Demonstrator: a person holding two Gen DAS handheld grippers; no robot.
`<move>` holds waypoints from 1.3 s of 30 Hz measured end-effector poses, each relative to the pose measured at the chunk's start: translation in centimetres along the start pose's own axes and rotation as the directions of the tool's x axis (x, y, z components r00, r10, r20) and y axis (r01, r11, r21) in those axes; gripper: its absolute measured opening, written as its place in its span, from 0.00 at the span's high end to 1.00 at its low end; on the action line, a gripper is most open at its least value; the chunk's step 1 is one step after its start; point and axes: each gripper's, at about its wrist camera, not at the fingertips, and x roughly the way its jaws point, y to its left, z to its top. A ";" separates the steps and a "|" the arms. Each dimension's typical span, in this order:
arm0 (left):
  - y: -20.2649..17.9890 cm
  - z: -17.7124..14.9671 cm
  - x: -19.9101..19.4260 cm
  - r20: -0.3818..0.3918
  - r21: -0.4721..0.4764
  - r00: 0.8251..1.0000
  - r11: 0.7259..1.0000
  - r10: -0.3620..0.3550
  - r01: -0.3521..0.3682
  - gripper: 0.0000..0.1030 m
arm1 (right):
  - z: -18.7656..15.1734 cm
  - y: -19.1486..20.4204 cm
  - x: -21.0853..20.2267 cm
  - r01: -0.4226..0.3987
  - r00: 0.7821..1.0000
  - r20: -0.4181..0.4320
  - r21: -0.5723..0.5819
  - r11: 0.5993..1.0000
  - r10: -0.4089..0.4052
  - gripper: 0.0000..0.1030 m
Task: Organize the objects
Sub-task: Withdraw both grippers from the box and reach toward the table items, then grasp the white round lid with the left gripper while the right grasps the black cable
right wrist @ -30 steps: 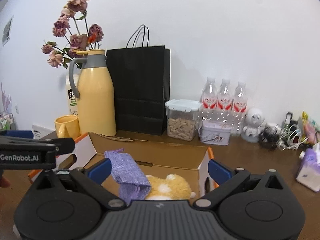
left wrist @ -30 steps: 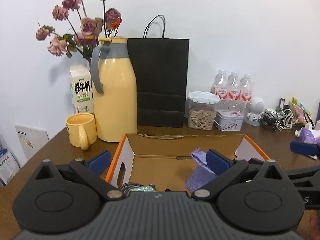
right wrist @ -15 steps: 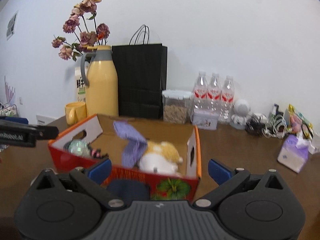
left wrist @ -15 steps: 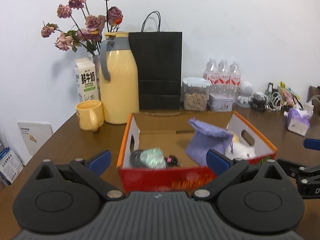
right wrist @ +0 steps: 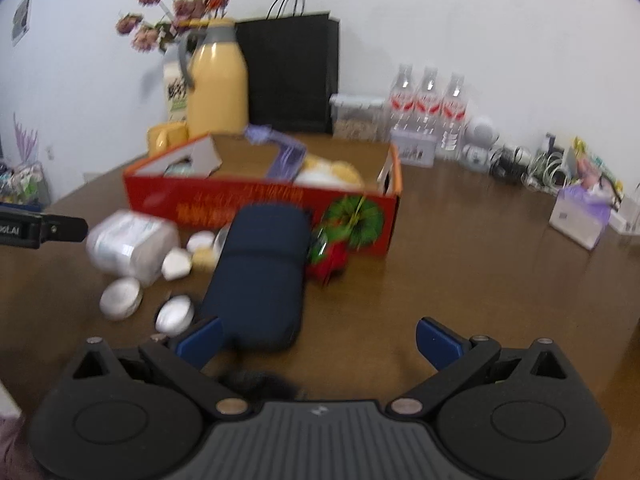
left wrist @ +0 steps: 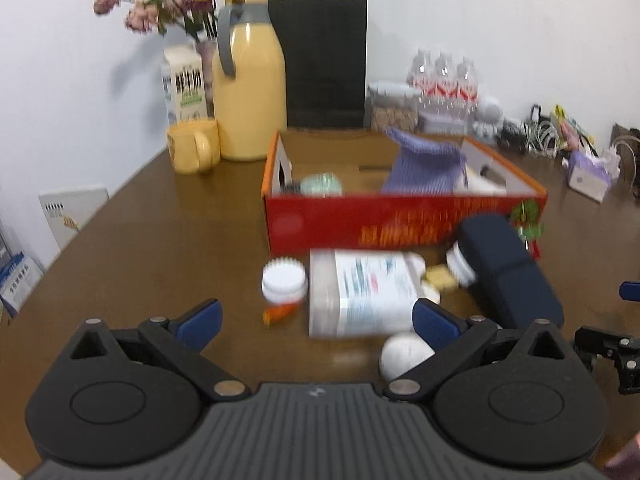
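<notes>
A red cardboard box (left wrist: 404, 222) (right wrist: 260, 204) stands mid-table, holding a purple pouch (left wrist: 424, 168), a green round item (left wrist: 322, 184) and a yellow-white plush (right wrist: 332, 170). In front of it lie a dark navy case (left wrist: 506, 272) (right wrist: 260, 276), a large white labelled bottle (left wrist: 366, 292) (right wrist: 128, 248) on its side, a small white-capped jar (left wrist: 284, 286), several small white lids (right wrist: 120, 298) and a red-green ornament (right wrist: 332, 256). My left gripper (left wrist: 316, 316) hangs open just short of the bottle. Open too, my right gripper (right wrist: 318, 336) sits at the navy case's near end.
Along the back wall stand a yellow thermos (left wrist: 248, 80), a yellow mug (left wrist: 194, 144), a milk carton (left wrist: 184, 84), dried flowers, a black paper bag (left wrist: 324, 60), water bottles (right wrist: 428, 100) and a snack container. A tissue pack (right wrist: 580, 216) and cables lie at the right.
Both grippers have pulled back from the box and tilted down. The bottle, jar, lids and navy case in front of the box have come into view. Both stay open.
</notes>
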 end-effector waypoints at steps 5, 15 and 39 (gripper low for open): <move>0.2 -1.6 0.1 -0.043 -0.009 0.999 1.000 -0.006 0.005 0.00 | -1.9 0.8 0.4 -0.024 0.998 -0.063 -0.003 1.000 0.023 0.00; 0.1 -2.9 0.6 -0.089 -0.027 0.996 0.999 -0.025 0.022 0.00 | -2.6 1.3 0.7 -0.040 0.997 -0.059 0.009 0.999 0.041 0.00; -3.5 -2.8 3.0 -0.095 0.035 0.994 0.998 -0.057 0.060 0.06 | -3.0 1.3 -0.2 -0.083 0.996 0.023 -0.001 0.997 0.083 0.51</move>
